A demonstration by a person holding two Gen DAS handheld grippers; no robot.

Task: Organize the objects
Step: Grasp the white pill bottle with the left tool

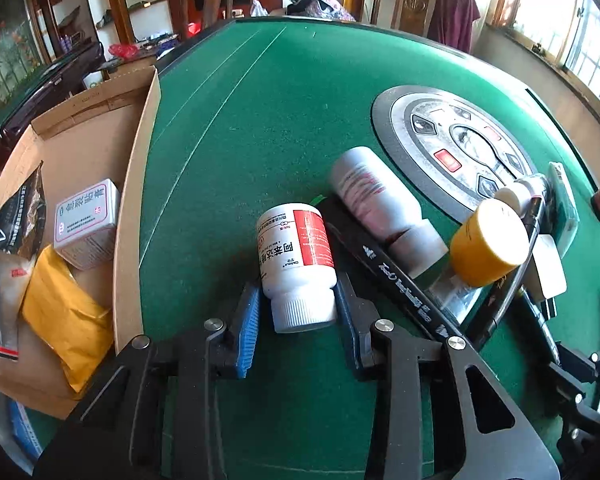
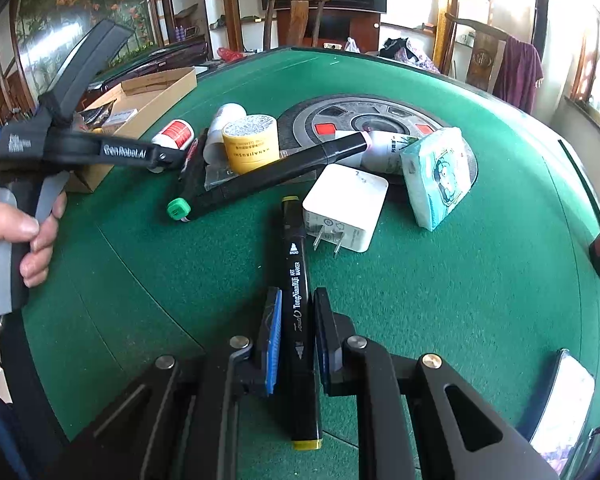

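Now your left tool (image 1: 298,308) sits around the white pill bottle (image 1: 296,260) at lower centre, pads at the cap end; I can't tell if they're pressing yet. Close fully before lifting, then go left to the cardboard box (image 1: 140,160). Right tool (image 2: 294,336) is clamped on the black marker (image 2: 298,308).

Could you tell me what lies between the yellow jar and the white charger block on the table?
In the right wrist view, a black marker with a green cap lies slantwise between the yellow jar and the white charger block.
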